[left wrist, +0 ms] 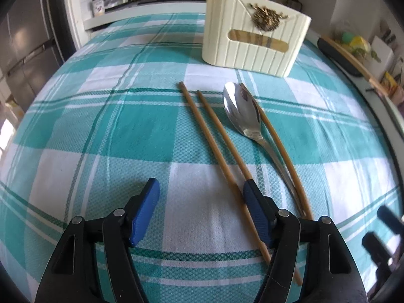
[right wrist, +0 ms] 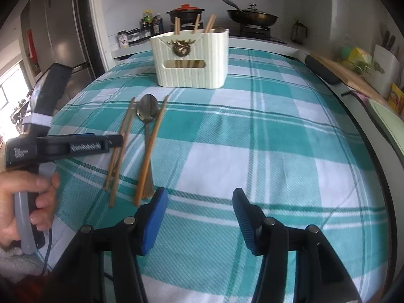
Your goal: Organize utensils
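Here | left tool (left wrist: 201, 185) open beside chopsticks (left wrist: 209, 136) | tablecloth (right wrist: 265, 151) bare rightward

text: none legible | left gripper (right wrist: 111, 142) side lettering: blurred

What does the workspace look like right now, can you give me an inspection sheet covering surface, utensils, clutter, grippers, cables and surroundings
Surface: table under a teal and white checked cloth, flat.
Job's things: three loose wooden chopsticks and a metal spoon lie side by side on the cloth; cream utensil holder stands upright behind them with chopsticks already in it.
Clutter: nothing seen on the cloth.
Grippers: left gripper open, nothing between its pads, right pad over the chopsticks; right gripper open, empty, above bare cloth.
Cables: blue cable hangs below the person's hand.
Surroundings: stove with red-lidded pot and lidded frying pan, spice jars, refrigerator.
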`<state>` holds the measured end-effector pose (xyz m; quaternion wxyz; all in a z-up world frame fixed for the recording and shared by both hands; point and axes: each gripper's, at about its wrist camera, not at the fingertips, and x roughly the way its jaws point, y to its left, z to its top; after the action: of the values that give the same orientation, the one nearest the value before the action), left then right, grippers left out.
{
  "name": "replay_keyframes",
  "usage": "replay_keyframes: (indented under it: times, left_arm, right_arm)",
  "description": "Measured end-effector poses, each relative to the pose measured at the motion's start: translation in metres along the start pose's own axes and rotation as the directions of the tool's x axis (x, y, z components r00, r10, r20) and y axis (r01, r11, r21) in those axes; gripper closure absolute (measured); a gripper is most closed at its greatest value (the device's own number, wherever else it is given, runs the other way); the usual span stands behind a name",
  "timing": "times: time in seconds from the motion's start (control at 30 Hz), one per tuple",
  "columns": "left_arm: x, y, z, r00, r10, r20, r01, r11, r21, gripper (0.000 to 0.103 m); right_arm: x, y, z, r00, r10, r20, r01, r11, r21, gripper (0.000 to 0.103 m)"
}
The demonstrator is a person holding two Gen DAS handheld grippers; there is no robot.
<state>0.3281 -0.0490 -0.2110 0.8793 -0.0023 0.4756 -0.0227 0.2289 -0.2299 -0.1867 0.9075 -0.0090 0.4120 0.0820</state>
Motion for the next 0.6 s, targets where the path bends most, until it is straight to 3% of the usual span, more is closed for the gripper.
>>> replay_keyframes:
  times: [0.2,0.37,0.53,0.6]
  left_arm:
    - [-0.004,0.005,-0.003,1.0,-0.014,-0.003,0.014,1.0,0.016,0.033]
    - [-0.006,0.004,-0.007,1.0,-0.015,-0.012,0.015,0.999,0.036,0.033]
    - [-0.008,0.004,-0.009,1.0,-0.02,-0.023,0.021,0.998,0.063,0.034]
    - [-0.009,0.004,-0.01,1.0,-0.018,-0.023,0.019,0.997,0.074,0.035]
  right_arm:
    - [0.017,0.018,0.022,0.996,0.09,-0.025,-0.091,0.995,-0.04,0.064]
    - [0.049,0.031,0.04,0.978,0.186,-0.089,-0.189,0.982,-0.025,0.076]
    - [0.073,0.038,0.044,0.964,0.21,-0.161,-0.214,0.977,-0.01,0.093]
    - [0.074,0.038,0.043,0.966,0.2,-0.165,-0.205,0.979,-0.012,0.095]
